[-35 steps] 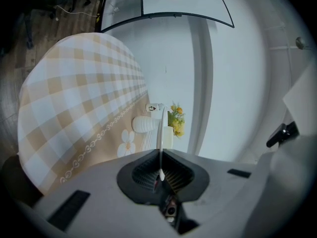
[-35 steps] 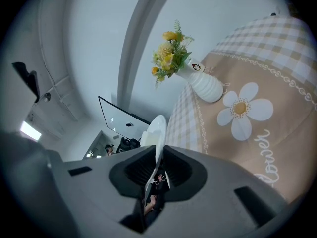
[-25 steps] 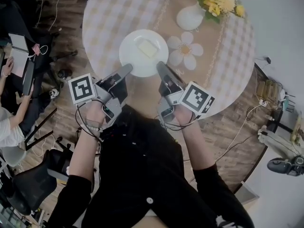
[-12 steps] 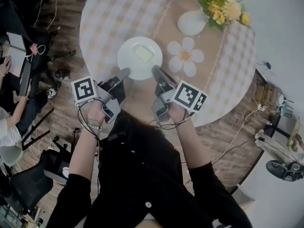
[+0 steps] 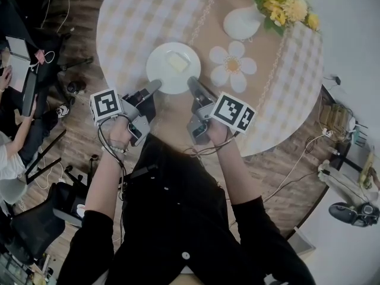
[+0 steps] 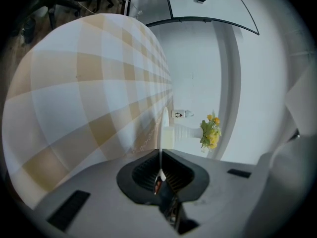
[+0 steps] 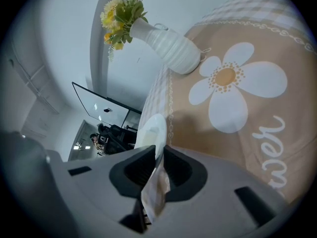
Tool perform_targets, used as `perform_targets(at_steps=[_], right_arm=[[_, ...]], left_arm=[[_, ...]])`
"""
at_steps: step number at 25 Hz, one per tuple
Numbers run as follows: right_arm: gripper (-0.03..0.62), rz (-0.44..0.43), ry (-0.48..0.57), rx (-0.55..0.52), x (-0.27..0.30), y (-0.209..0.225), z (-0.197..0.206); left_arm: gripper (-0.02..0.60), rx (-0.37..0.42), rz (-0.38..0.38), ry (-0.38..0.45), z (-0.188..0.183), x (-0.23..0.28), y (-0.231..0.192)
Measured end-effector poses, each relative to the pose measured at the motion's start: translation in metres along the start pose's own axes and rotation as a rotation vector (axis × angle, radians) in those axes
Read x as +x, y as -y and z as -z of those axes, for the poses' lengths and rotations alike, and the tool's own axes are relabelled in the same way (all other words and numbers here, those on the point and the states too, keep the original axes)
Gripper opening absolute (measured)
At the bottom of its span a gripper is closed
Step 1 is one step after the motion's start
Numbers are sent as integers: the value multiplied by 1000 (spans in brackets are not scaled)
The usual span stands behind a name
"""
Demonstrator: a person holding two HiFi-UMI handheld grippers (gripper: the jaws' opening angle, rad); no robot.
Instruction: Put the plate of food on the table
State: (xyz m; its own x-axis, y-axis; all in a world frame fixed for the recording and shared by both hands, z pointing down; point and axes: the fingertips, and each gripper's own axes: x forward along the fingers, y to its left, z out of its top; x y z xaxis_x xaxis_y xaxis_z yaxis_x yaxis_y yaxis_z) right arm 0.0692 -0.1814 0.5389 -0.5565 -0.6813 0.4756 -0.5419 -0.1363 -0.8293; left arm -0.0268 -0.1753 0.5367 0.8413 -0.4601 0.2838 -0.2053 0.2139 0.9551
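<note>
The near rim of the plate (image 5: 161,69) is being pinched between the closed jaws of the left gripper (image 5: 155,85) and the right gripper (image 5: 193,82); carrying a pale food block (image 5: 176,61), it is being held over the checked table (image 5: 133,13), beside a printed daisy (image 5: 231,66)

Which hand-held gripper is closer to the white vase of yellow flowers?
Right. The right hand-held gripper holds the round white plate at its edge facing the white ribbed vase; the left hand-held gripper holds the far edge.
</note>
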Motion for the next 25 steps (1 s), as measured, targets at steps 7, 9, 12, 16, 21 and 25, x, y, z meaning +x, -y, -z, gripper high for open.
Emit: perform_targets(at_steps=[7,9,12,16,21,25], right_arm=[[37,33,-31,-3,8,15,6],[41,51,-42,-18,10,19,7],[44,72,-56,-32,14,22,9],[51,97,-83,-58,18,28,13],[57,95,-118,-79,20,30,16],[89,72,-182,-172,20,24,25]], left_arm=[[9,-17,-30,-3,-1,4,-15],[9,-18,-37,-3,-2,6,-17],[9,-32,-47,1,-3,6,-22],[9,-31,-61,3,-5,8,-28],[9,-36,-51,14,-9,10,-34],[9,-34,-65,27,-12,8,-36]])
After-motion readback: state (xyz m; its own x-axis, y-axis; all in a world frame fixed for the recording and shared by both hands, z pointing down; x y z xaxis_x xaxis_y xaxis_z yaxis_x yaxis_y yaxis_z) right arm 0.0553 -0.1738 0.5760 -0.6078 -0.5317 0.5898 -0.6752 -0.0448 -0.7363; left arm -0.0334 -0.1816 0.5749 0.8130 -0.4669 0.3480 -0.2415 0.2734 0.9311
